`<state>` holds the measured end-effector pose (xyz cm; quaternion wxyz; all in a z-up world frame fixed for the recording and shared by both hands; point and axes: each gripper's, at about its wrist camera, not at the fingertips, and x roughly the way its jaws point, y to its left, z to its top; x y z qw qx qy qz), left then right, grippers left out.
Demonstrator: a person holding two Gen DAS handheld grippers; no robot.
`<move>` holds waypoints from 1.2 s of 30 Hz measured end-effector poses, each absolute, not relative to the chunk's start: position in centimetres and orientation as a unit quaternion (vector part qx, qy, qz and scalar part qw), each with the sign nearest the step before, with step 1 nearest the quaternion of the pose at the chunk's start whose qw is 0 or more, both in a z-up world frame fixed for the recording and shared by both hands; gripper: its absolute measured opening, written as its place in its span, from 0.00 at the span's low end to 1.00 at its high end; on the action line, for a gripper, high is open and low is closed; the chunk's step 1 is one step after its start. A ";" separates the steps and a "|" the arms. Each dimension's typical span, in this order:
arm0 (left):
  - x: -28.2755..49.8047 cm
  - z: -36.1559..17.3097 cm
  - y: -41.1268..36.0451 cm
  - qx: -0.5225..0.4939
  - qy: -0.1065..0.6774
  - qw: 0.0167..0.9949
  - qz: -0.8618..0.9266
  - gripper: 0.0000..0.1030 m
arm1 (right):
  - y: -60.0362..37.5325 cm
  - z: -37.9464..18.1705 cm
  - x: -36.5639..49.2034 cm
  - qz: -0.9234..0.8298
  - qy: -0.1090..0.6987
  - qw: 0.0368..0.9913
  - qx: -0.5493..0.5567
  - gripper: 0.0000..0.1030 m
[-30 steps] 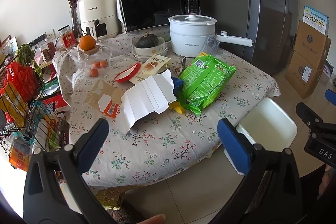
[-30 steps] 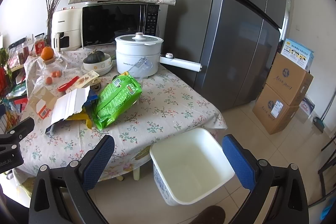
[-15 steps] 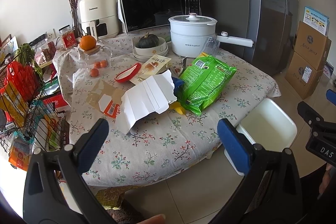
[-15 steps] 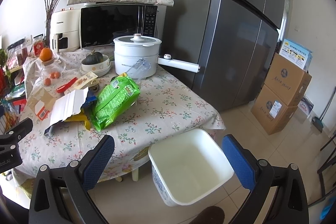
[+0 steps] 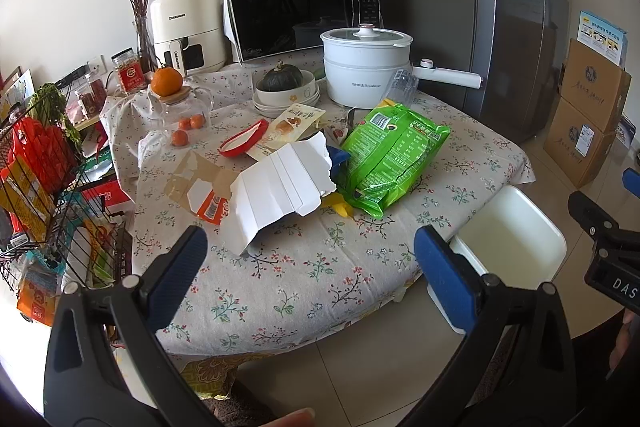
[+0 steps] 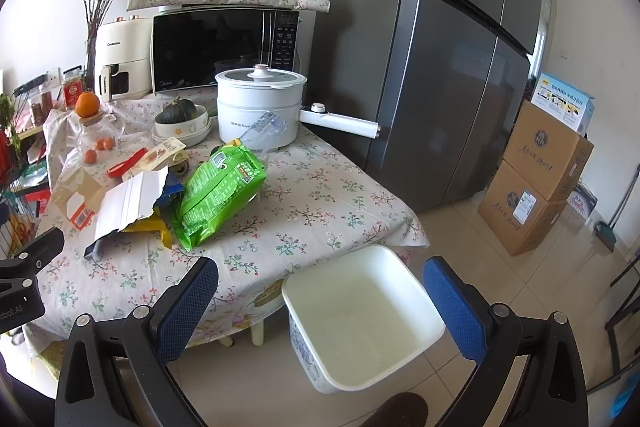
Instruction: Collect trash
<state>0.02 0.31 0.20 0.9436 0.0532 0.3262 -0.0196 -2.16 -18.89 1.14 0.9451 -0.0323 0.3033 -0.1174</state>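
Both grippers hang in front of the table (image 5: pixel 304 287), left gripper (image 5: pixel 308 259) and right gripper (image 6: pixel 320 291) each spread wide with nothing between the fingers. Trash sits mid-frame on the flowered cloth: a torn white paper (image 5: pixel 284 187), a green bag (image 5: pixel 392 155) just right of it, ripped cardboard (image 5: pixel 196 187) to the left. The white bin (image 6: pixel 360 311) stands on the floor at the lower right, beside the table edge.
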 end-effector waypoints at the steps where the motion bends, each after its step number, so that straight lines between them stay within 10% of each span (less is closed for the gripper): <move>1: 0.0 0.2 0.3 0.053 0.326 0.944 -0.020 1.00 | -18.9 1.1 -2.1 -0.117 0.303 0.945 -0.032 1.00; 36: 1.4 -0.2 1.3 0.050 0.348 0.936 -0.015 1.00 | -18.0 1.7 -0.7 -0.129 0.298 0.944 -0.059 1.00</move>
